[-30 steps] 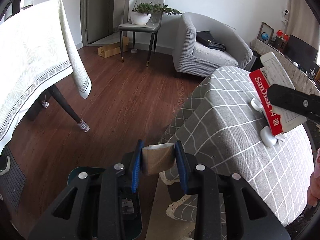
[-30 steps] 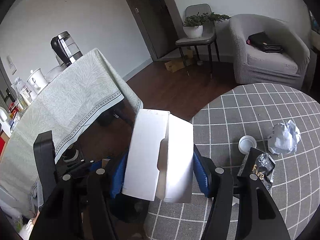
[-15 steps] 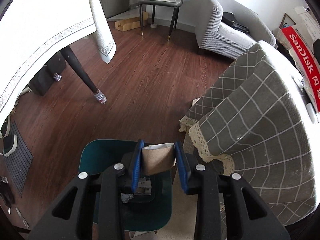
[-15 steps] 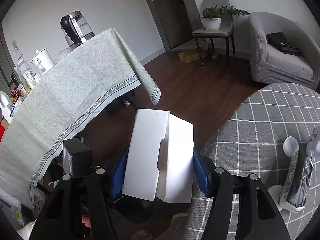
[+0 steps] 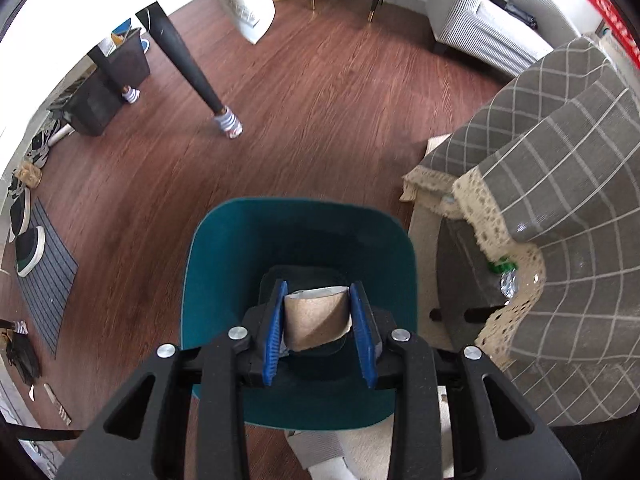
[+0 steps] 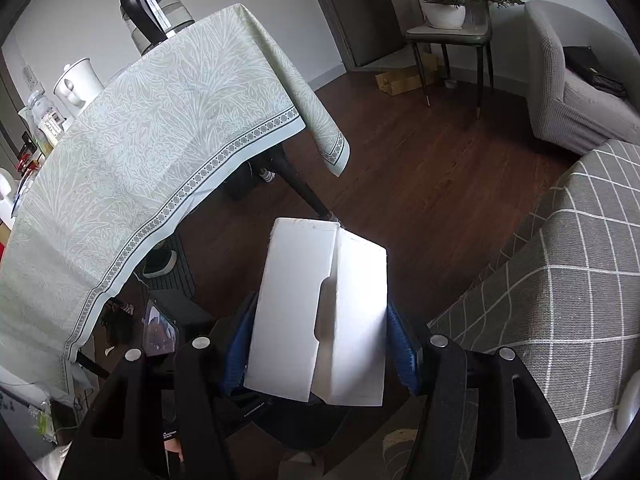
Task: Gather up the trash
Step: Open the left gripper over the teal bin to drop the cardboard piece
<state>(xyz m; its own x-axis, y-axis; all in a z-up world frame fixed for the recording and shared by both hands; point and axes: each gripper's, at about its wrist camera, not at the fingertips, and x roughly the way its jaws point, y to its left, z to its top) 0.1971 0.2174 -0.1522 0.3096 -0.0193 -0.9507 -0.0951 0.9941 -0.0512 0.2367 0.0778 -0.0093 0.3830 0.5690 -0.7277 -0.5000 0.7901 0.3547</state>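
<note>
2 grippers hold trash: the left gripper (image 5: 319, 326) has its jaws clamped on a cardboard tube (image 5: 316, 318) directly above a teal bin (image 5: 224, 260), while the right gripper (image 6: 320, 346) grips a white box (image 6: 316, 312), perhaps folded card.

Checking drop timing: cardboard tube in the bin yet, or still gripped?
Still gripped: left gripper pads clamp the cardboard tube above the teal bin.

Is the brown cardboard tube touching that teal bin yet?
Apart. The left wrist view shows the cardboard tube pinched in the left gripper, hanging above the teal bin.
</note>
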